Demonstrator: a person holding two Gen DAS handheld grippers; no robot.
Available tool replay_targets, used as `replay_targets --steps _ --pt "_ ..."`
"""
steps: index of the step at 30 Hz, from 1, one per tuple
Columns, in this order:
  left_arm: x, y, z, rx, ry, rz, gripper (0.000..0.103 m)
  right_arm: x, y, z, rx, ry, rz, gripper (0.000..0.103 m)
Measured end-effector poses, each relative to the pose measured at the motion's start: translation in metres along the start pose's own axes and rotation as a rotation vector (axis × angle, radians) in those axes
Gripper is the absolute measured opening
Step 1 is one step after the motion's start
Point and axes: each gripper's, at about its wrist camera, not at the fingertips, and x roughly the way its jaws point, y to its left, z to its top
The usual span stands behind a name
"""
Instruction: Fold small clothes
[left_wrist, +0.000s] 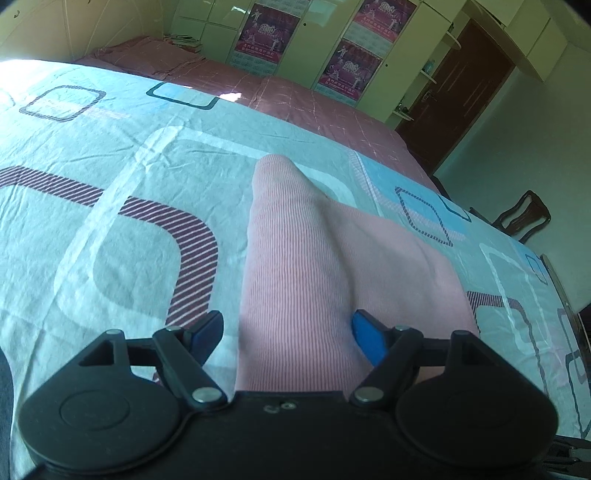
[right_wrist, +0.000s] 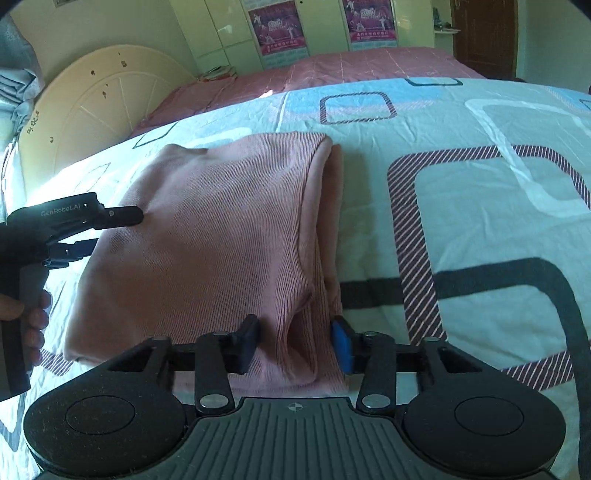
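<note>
Left wrist view: the left gripper (left_wrist: 288, 332) is seen with its jaws spread wide above a pink ribbed garment (left_wrist: 314, 258); the pads stand clear of the cloth on both sides and nothing is gripped. The garment is laid on a light blue patterned bedsheet (left_wrist: 110, 206), with 1 narrow folded part reaching away from the camera. A pink bedspread (left_wrist: 295, 99) is seen beyond the sheet, and a wardrobe (left_wrist: 303, 40) carrying posters behind that. Right wrist view: the right gripper (right_wrist: 295, 343) is held partly open over the near right edge of the pink ribbed garment (right_wrist: 207, 229). A fold of cloth is seen between the 2 pads; whether it is pinched cannot be told. The left gripper (right_wrist: 110, 229) is seen at the garment's left edge, carried in a person's hand (right_wrist: 33, 321). A cream headboard (right_wrist: 96, 114) is noted at upper left.
</note>
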Motion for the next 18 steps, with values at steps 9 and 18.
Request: replay_targets --steps 9,18 --pt "-0.006 0.004 -0.021 -0.067 0.035 -0.038 0.077 -0.006 0.017 -0.008 -0.103 -0.031 -0.064 0.010" --pt "-0.001 -0.009 -0.037 -0.018 0.050 -0.051 0.084 0.006 -0.002 -0.006 -0.060 0.039 -0.092 0.010"
